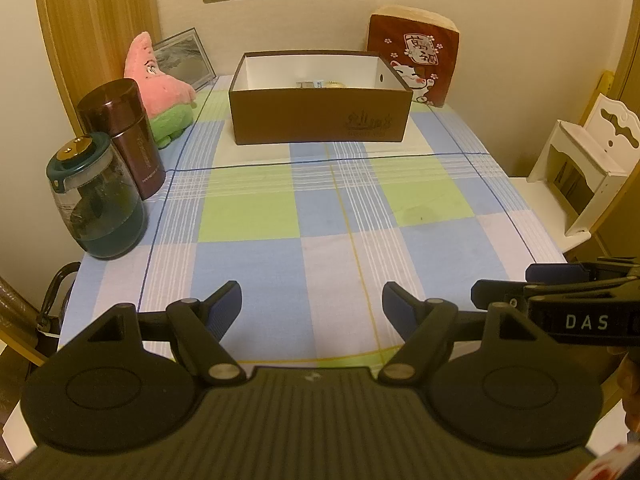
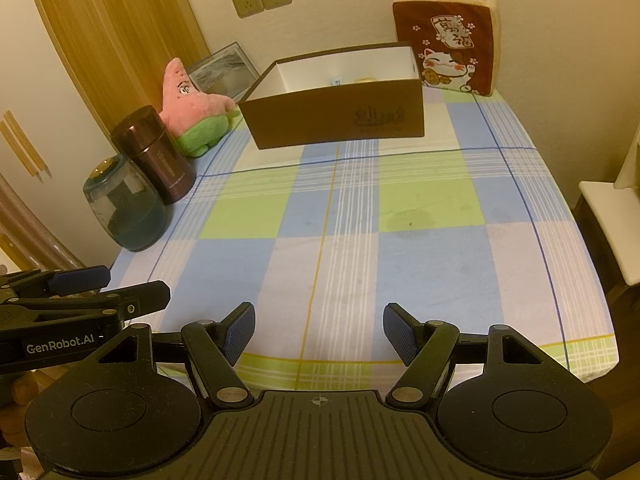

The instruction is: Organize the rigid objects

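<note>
A brown open box (image 1: 320, 118) (image 2: 336, 120) with a white inside stands at the far middle of the checked tablecloth; small items lie low inside it, mostly hidden by its wall. At the left edge stand a dark red flask (image 1: 128, 136) (image 2: 158, 152) and a teal-lidded glass jug (image 1: 96, 200) (image 2: 124, 208). My left gripper (image 1: 312, 308) hovers open over the near edge of the table, nothing between its fingers. My right gripper (image 2: 319, 332) is open too and holds nothing. Each gripper shows at the edge of the other's view: the right gripper (image 1: 508, 286) and the left gripper (image 2: 136, 286).
A pink and green plush star (image 1: 160, 84) (image 2: 196, 112) and a framed picture (image 1: 184, 58) (image 2: 224, 72) lean at the back left. A red cat cushion (image 1: 416, 56) (image 2: 452, 40) stands against the wall behind the box. A white chair (image 1: 584, 160) is off the table's right side.
</note>
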Demonstrator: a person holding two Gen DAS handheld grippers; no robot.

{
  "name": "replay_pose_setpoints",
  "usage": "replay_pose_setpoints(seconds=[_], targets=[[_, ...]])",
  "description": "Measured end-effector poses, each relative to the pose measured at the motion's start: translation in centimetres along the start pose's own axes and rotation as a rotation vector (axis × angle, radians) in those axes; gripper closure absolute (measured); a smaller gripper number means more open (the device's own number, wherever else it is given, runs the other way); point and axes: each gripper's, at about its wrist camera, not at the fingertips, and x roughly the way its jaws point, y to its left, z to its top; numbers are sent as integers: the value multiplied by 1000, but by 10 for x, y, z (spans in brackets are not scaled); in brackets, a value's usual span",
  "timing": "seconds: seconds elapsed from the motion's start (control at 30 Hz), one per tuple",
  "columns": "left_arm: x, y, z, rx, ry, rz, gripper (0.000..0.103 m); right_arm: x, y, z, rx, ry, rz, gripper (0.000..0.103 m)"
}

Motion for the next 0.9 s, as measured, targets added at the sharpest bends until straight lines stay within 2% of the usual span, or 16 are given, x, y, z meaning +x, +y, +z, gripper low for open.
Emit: replay_pose_setpoints(seconds=[0.9], targets=[[-1, 3, -1, -4, 2, -3, 27, -3, 2, 1, -6, 0, 3, 32]])
